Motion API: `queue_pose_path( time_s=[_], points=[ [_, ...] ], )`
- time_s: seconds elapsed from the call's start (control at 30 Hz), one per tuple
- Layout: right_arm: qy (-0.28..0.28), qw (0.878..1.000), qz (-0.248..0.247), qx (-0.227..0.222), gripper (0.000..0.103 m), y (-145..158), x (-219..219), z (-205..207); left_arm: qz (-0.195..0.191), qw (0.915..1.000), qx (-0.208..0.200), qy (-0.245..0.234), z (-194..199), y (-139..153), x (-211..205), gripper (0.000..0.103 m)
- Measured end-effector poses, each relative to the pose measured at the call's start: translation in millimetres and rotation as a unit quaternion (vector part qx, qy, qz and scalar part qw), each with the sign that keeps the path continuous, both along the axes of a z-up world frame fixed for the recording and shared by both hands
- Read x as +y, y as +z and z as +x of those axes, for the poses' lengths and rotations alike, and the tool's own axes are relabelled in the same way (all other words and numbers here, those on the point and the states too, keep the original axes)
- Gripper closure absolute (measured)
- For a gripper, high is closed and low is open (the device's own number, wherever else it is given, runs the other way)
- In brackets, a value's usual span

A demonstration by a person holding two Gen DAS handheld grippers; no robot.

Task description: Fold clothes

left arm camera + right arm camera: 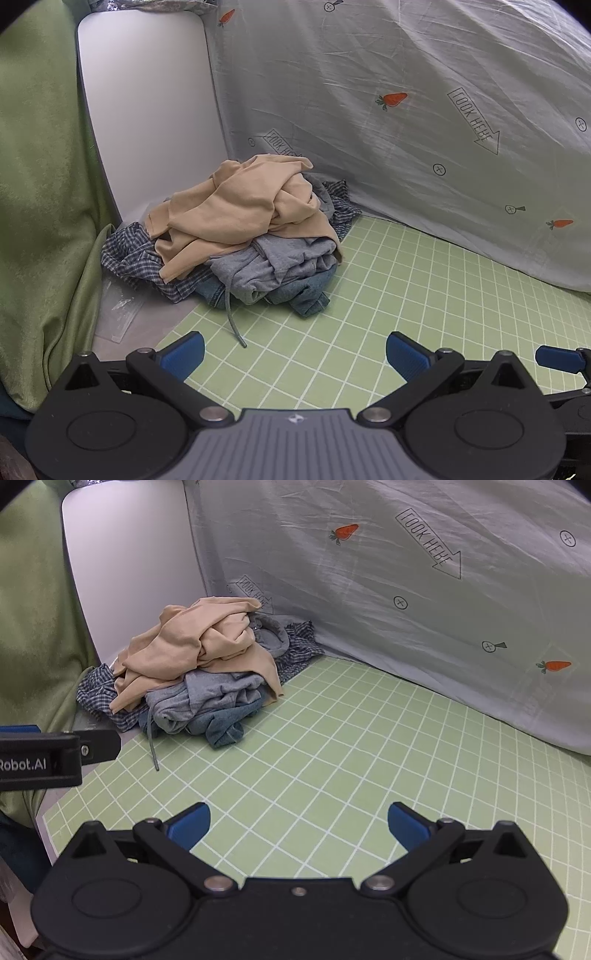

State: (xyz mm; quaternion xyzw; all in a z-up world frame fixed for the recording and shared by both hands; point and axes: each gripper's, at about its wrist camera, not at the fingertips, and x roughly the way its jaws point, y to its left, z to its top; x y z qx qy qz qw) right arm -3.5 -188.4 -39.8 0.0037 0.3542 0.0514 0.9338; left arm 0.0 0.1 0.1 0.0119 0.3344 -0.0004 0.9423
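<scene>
A rumpled heap of clothes sits at the far left corner of a tabletop covered by a green grid-lined mat (332,746): a tan knit top (240,210) on a grey drawstring hoodie (280,266), blue denim (306,295) and a navy checked shirt (129,254). Both the left tongs (294,350) and right tongs (298,825) hover over the bare mat, spread wide, gripping nothing. A pale carrot-print sheet (406,110) hangs behind.

We have open green mat (332,738) ahead; the clothes pile (243,229) blocks the far-left corner, the hanging sheet (406,92) closes the back.
</scene>
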Motion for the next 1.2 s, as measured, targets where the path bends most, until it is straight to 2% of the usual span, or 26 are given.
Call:
queue_pose_path(
  time_s=[1.2],
  points=[
    [-0.006, 1.0, 0.003, 0.01, 0.0, -4.9, -5.5, 0.6, 0.0, 1.0, 0.008, -0.001, 4.2, -4.4, -0.4, 0.0]
  ],
)
